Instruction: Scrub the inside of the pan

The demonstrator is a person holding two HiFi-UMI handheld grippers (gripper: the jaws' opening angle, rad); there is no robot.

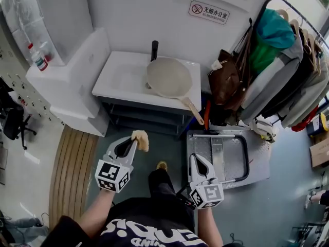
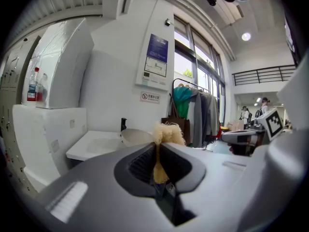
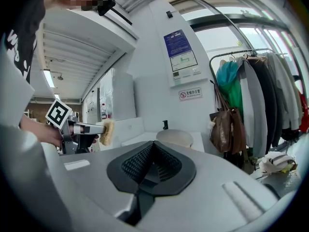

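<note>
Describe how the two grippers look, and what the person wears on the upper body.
The left gripper and right gripper are alike: light grey shells, black ribbed pads inside the jaws, and a white cube with black square markers at the rear. The person wears a black shirt with white lettering.

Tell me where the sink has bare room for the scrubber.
Bare: the left half of the sink, between the white cabinet and the pan. Crowded: the right side, where the pan sits beside the bags.

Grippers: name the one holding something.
The left gripper: its jaws clamp a tan fluffy scrubber, while the right gripper is shut on nothing.
</note>
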